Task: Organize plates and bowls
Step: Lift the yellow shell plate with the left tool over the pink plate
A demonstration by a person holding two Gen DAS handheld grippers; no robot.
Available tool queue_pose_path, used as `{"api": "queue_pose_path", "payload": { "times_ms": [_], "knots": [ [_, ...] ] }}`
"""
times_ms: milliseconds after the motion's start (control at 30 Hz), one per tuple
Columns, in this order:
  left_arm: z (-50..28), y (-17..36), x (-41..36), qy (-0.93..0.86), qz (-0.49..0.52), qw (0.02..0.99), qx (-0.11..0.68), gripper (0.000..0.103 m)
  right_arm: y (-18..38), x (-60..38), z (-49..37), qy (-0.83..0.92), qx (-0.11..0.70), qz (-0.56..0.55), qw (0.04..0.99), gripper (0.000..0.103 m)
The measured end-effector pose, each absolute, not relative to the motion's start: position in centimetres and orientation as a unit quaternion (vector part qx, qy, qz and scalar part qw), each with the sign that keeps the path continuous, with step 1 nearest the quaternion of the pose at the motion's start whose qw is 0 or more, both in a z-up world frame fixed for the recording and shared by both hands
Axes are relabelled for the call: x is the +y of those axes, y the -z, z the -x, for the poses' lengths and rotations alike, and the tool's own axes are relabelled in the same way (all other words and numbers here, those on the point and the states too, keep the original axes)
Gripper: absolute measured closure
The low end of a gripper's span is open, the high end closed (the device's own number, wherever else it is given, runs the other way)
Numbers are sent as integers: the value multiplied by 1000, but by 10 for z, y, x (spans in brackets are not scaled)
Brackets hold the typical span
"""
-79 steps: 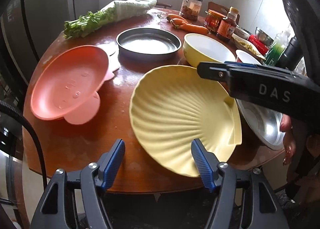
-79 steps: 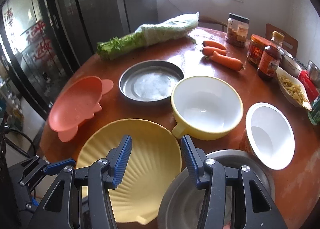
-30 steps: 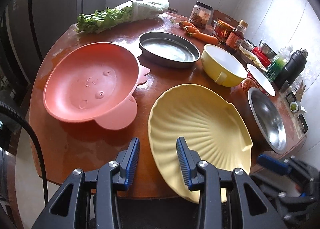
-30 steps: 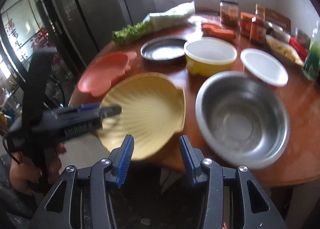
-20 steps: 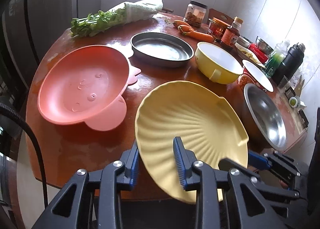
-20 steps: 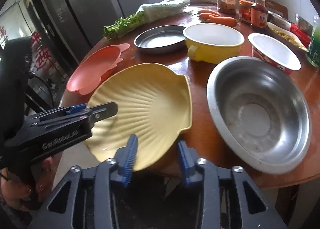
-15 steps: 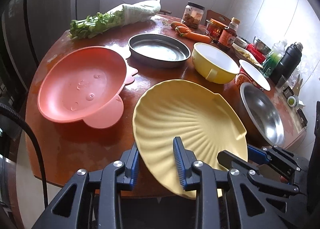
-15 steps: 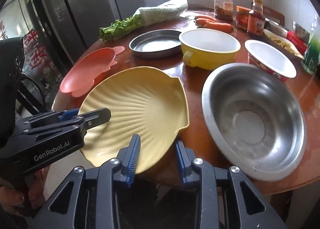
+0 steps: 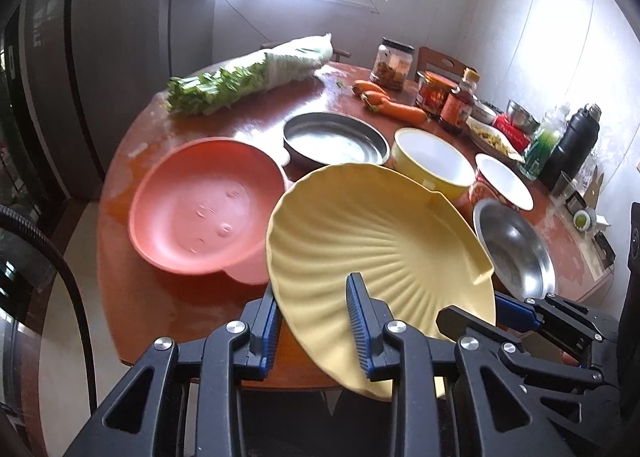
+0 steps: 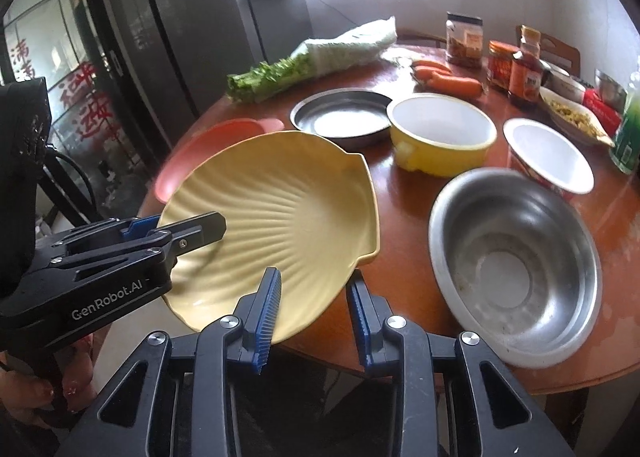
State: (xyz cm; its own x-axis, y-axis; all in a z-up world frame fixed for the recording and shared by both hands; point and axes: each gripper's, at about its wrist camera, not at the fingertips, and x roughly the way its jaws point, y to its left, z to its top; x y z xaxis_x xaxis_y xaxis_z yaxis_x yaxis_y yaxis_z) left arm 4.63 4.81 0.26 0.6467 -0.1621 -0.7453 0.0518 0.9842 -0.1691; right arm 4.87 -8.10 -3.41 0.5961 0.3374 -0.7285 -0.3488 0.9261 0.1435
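Left wrist view: left gripper point(image 9: 314, 331) clamped on yellow shell plate point(image 9: 376, 245) near rim — plate tilted, lifted, frame center. Right gripper point(image 10: 314, 311) also closed on its edge, above table point(image 10: 408, 193) edge.

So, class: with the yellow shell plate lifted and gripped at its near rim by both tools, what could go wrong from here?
1. Both tools, left and right, pinch only the near rim of the shell plate, which is tilted, so it may slip or twist out.
2. Its far edge hangs close over the pink plate and yellow bowl; a swing could knock them.
3. The steel bowl sits near the table edge, so a bump might push it off.
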Motion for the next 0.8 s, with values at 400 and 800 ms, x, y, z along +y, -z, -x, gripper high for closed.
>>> {"api": "queue_pose_path", "payload": {
  "times_ms": [400, 800],
  "knots": [
    [-52, -28, 88, 17, 72, 920, 385, 71, 4, -36, -69, -218, 372, 15, 902, 67],
    [-73, -43, 120, -2, 77, 925, 371, 71, -13, 1, -99, -230, 357, 23, 905, 67]
  ]
}}
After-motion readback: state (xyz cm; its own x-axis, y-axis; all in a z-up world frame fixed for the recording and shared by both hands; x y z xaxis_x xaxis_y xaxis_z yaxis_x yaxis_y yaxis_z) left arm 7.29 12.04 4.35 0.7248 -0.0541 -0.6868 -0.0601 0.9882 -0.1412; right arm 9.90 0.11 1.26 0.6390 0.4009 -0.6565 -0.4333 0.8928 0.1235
